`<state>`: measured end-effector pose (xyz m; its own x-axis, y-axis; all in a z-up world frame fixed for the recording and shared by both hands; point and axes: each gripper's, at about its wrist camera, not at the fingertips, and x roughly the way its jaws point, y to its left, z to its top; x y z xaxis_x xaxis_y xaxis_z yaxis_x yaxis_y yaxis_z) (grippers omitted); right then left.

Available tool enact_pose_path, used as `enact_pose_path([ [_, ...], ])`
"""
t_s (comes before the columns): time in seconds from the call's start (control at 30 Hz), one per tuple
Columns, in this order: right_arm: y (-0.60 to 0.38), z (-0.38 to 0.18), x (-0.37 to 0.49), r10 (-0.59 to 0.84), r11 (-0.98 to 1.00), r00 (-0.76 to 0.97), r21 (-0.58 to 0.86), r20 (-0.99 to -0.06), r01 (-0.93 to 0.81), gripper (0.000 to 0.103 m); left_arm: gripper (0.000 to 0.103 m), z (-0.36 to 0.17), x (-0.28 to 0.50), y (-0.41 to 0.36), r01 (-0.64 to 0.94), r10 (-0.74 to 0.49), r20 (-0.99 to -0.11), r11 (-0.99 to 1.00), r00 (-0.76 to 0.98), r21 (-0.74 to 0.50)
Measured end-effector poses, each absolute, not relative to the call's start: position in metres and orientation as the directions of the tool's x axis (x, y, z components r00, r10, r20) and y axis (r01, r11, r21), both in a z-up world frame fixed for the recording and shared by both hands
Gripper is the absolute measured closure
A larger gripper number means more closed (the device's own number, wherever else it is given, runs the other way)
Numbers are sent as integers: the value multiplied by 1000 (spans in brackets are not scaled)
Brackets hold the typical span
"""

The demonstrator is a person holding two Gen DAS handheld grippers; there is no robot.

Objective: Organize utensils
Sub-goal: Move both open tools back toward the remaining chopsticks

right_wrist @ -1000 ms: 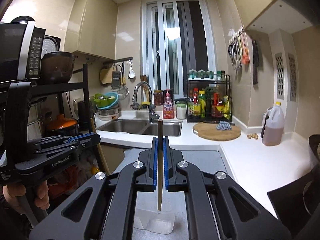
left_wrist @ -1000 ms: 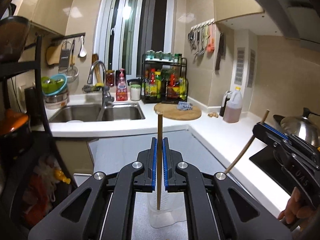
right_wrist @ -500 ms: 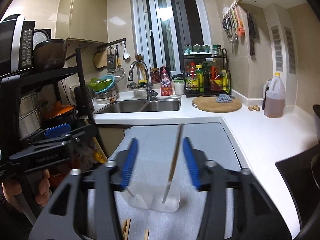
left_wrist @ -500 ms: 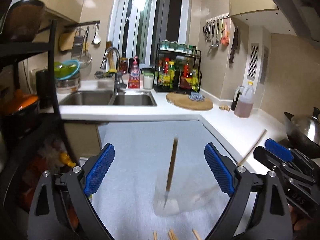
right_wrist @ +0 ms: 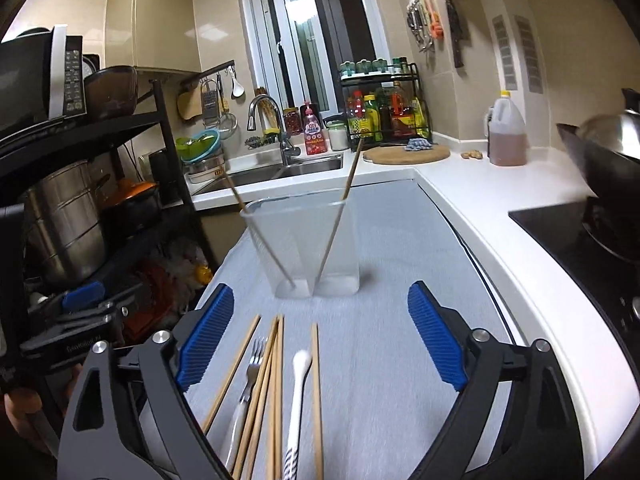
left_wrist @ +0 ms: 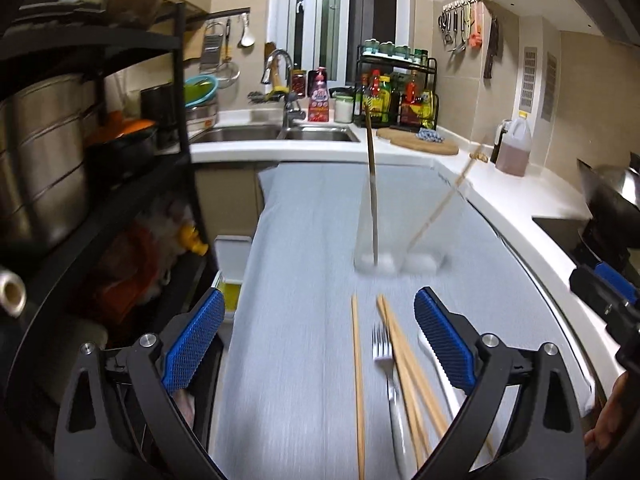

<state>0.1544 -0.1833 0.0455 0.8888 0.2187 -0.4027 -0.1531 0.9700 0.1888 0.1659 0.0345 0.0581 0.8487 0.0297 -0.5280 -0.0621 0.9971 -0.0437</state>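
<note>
A clear plastic container point(right_wrist: 304, 248) stands on the grey mat point(right_wrist: 400, 320) with two wooden chopsticks point(right_wrist: 332, 232) leaning in it; it also shows in the left wrist view point(left_wrist: 384, 236). Several loose chopsticks point(right_wrist: 272, 384), a fork point(right_wrist: 250, 372) and a white spoon point(right_wrist: 298, 384) lie on the mat in front of it. They also show in the left wrist view: chopsticks point(left_wrist: 404, 364), fork point(left_wrist: 384, 356). My left gripper point(left_wrist: 320, 344) and right gripper point(right_wrist: 320, 336) are both open and empty, above the loose utensils.
A black shelf rack with pots point(left_wrist: 80, 140) stands left of the mat. A sink point(left_wrist: 280, 134), a cutting board point(left_wrist: 420, 144) and an oil jug point(left_wrist: 514, 148) are behind. A wok on the stove point(right_wrist: 600, 160) is at the right.
Both grippers opened and let their chopsticks drop into the container, then pulled back toward the loose utensils on the mat.
</note>
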Motion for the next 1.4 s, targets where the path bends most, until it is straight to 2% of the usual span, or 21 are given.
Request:
enact_pose_path([
  [0.23, -172, 19, 66, 218, 975, 898, 128, -382, -182, 13, 10, 35, 78, 24, -68, 46, -505, 997, 862, -25],
  [0.53, -172, -7, 6, 208, 978, 881, 88, -424, -189, 13, 10, 11, 24, 11, -44, 22, -513, 999, 858, -31],
  [0.93, -169, -5, -9, 203, 979, 893, 54, -402, -198, 13, 10, 13, 4, 5, -45, 34, -475, 999, 879, -11],
  [1.23, -176, -16, 2, 166, 986, 890, 52, -424, -159, 13, 10, 0, 9, 4, -44, 43, -498, 999, 866, 9],
  [1.4, -178, -35, 18, 135, 991, 883, 39, -449, -132, 18, 10, -9, 18, 6, -44, 36, -505, 999, 862, -3],
])
